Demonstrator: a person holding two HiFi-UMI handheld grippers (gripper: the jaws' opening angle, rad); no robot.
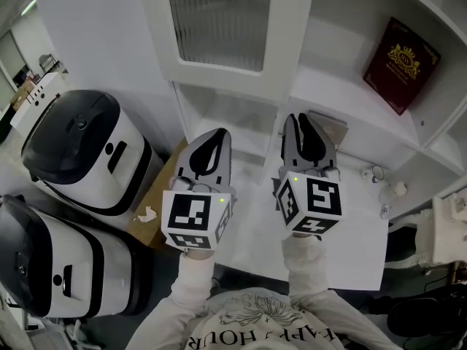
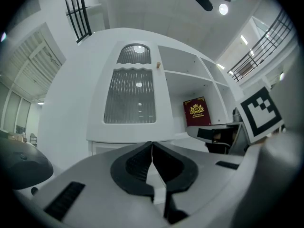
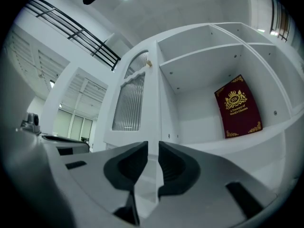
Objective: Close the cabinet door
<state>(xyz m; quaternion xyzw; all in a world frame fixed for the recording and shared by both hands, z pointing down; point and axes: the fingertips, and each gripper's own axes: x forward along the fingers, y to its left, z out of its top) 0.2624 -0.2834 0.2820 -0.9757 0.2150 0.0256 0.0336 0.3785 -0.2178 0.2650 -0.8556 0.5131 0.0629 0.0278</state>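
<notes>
The white cabinet door (image 1: 219, 20) with a ribbed glass panel stands swung open, left of the open shelves. It also shows in the left gripper view as the door (image 2: 130, 96) with a small knob (image 2: 158, 65) at its upper right, and in the right gripper view as the door (image 3: 130, 103) seen edge-on. My left gripper (image 1: 217, 133) points level at the door's lower part, jaws shut and empty (image 2: 151, 144). My right gripper (image 1: 303, 119) hangs in front of the lower shelf, its jaws a narrow gap apart with nothing between them (image 3: 152, 144).
A dark red book (image 1: 400, 64) leans in the shelf at the right. Two white-and-black appliances (image 1: 80, 148) (image 1: 51, 268) stand at the left, beside a brown surface with a crumpled scrap (image 1: 148, 214). Small items (image 1: 379, 173) lie on the white counter at right.
</notes>
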